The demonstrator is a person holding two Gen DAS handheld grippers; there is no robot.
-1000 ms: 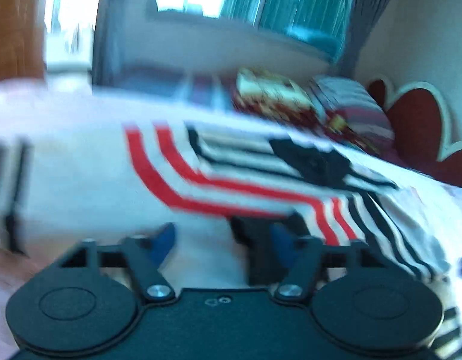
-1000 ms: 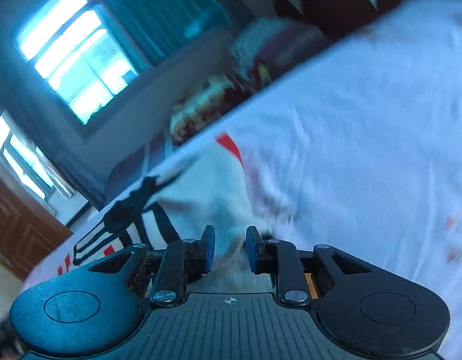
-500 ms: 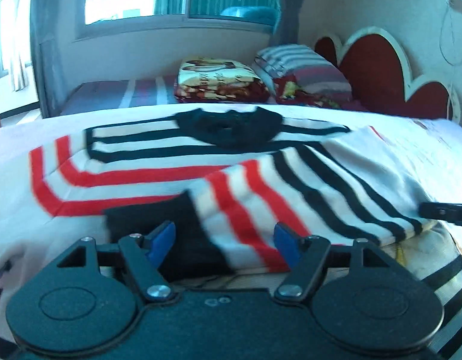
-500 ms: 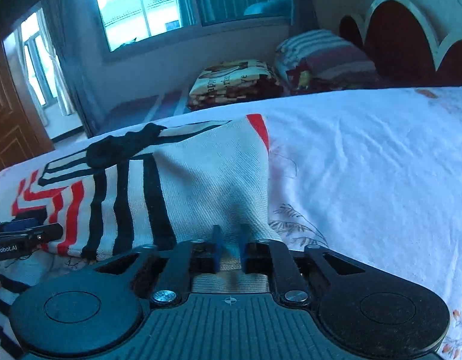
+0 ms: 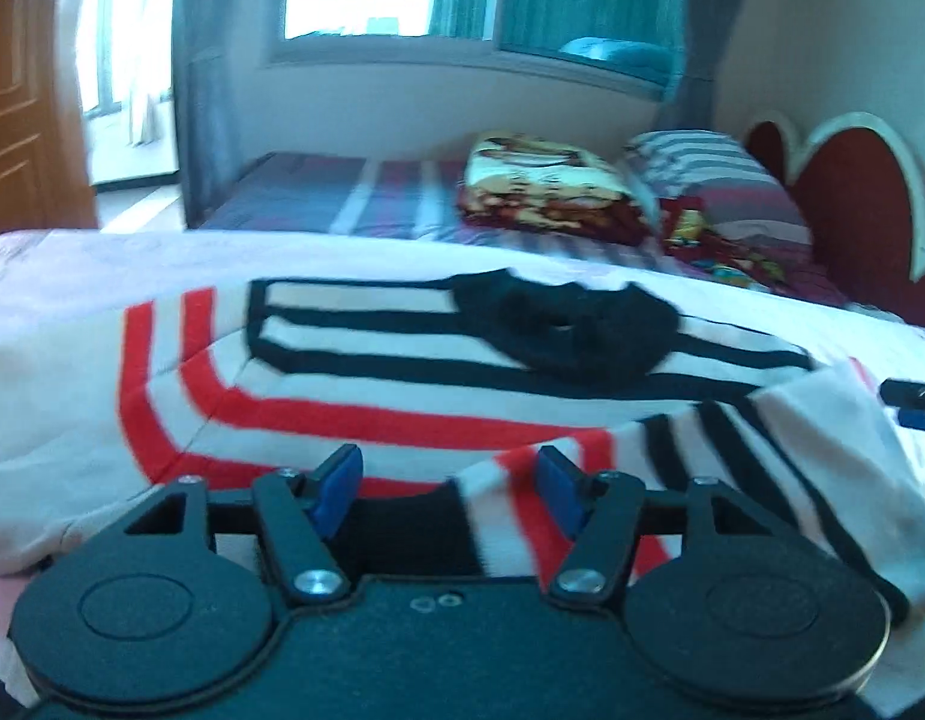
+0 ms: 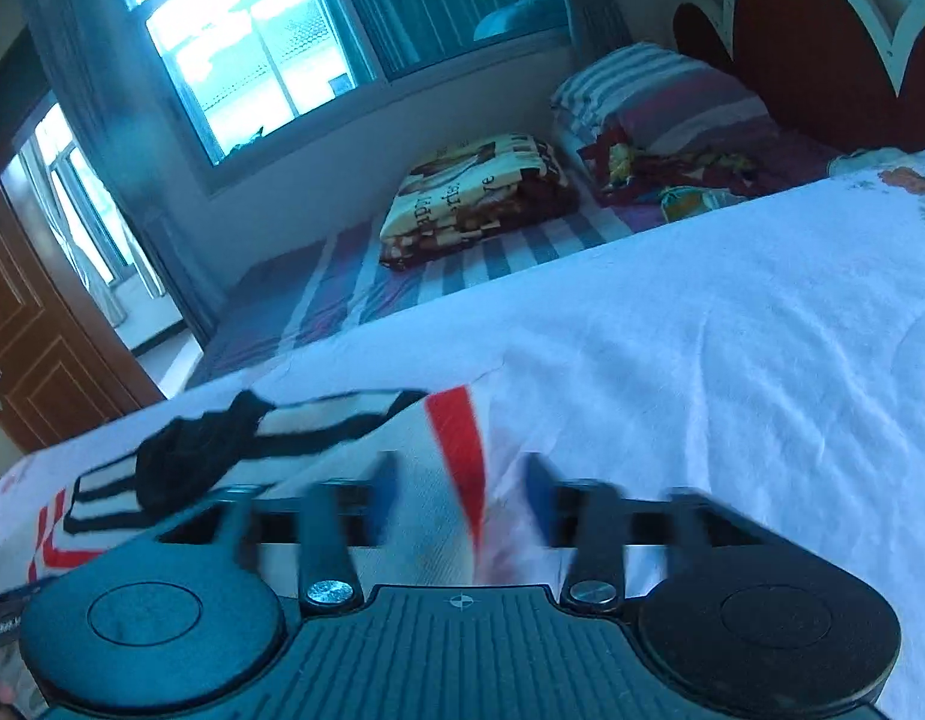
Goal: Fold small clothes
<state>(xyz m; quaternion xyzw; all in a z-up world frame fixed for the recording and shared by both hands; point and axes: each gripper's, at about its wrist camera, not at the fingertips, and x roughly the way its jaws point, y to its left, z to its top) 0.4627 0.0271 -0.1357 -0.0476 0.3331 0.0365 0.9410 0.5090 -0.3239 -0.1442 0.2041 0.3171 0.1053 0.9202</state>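
Just let go of sleeve w/ right hand-held gripper (image 6: pixel 456 501), jaws opening, empty; left hand-held gripper (image 5: pixel 447 489) closing around cuff (image 5: pixel 402 525), not pinching yet; striped sweater (image 5: pixel 402 372) flat on bed (image 6: pixel 702 348), right sleeve now folded across.

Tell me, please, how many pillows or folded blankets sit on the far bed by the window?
2: a patterned folded blanket in the middle of the far bed, and a striped pillow beside it, nearer the red headboard. Others may be hidden.
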